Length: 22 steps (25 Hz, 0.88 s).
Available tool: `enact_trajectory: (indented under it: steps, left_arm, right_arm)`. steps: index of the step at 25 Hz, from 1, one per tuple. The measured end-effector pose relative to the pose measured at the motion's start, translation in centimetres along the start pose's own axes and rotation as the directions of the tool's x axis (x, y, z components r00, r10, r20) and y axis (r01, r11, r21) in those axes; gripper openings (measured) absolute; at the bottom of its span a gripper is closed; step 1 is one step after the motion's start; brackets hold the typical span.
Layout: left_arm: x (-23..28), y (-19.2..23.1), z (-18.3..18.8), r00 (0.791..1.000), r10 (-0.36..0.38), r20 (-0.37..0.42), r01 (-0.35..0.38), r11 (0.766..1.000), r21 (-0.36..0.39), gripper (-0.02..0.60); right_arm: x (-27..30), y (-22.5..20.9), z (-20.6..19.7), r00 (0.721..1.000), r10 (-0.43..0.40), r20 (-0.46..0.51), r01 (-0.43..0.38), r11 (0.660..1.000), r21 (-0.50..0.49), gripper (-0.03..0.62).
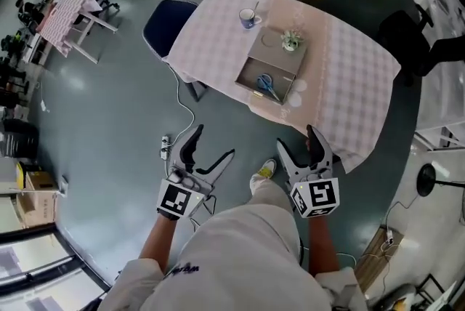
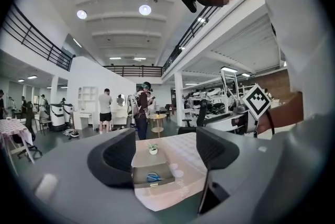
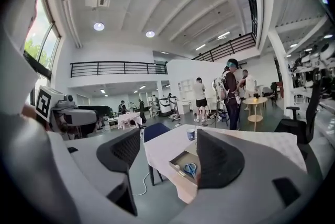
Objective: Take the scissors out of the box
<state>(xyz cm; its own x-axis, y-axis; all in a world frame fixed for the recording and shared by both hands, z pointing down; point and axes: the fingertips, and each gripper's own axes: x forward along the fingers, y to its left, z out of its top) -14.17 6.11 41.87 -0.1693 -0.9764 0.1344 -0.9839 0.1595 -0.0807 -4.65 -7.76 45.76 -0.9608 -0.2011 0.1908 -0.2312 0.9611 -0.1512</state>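
Observation:
Blue-handled scissors [image 1: 267, 85] lie in an open shallow box [image 1: 247, 74] on a table with a pale checked cloth [image 1: 349, 62]. The scissors [image 2: 153, 177] show far ahead between the jaws in the left gripper view, and the scissors [image 3: 189, 168] also show in the right gripper view by the right jaw. My left gripper [image 1: 214, 142] and right gripper [image 1: 296, 139] hang over the floor, short of the table's near edge. Both are open with nothing between their jaws. From their own cameras, the left gripper [image 2: 166, 152] and right gripper [image 3: 167, 152] point at the table.
A mug [image 1: 248, 17] stands on the table behind the box, and a small potted plant [image 1: 291, 41] sits on the box's back part. A blue chair [image 1: 168, 22] stands at the table's left. A cable and power strip [image 1: 165, 147] lie on the floor. People stand far behind.

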Motion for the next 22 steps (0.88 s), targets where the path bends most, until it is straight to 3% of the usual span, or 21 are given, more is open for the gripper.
enact_trajectory:
  steps: [6, 15, 19, 22]
  left_arm:
    - [6.3, 1.1, 0.3, 0.995, -0.082, -0.052, 0.085, 0.995, 0.058, 0.36]
    - [11.6, 1.7, -0.9, 0.982, -0.159, -0.102, 0.164, 0.986, 0.04, 0.348]
    - [14.2, 3.1, -1.5, 0.967, -0.229, -0.11, 0.237, 0.969, 0.065, 0.337]
    - [17.3, 4.0, -3.6, 0.943, -0.308, -0.125, 0.319, 0.944, 0.088, 0.315]
  right_arm:
    - [3.5, -3.3, -0.4, 0.999, -0.017, -0.028, 0.018, 0.999, 0.032, 0.33]
    - [3.6, -6.8, -1.5, 0.993, -0.097, -0.07, 0.101, 0.993, 0.058, 0.324]
    - [4.8, -8.4, -1.7, 0.983, -0.167, -0.077, 0.172, 0.983, 0.069, 0.318]
    - [5.0, -10.1, -1.8, 0.962, -0.258, -0.087, 0.263, 0.963, 0.053, 0.314]
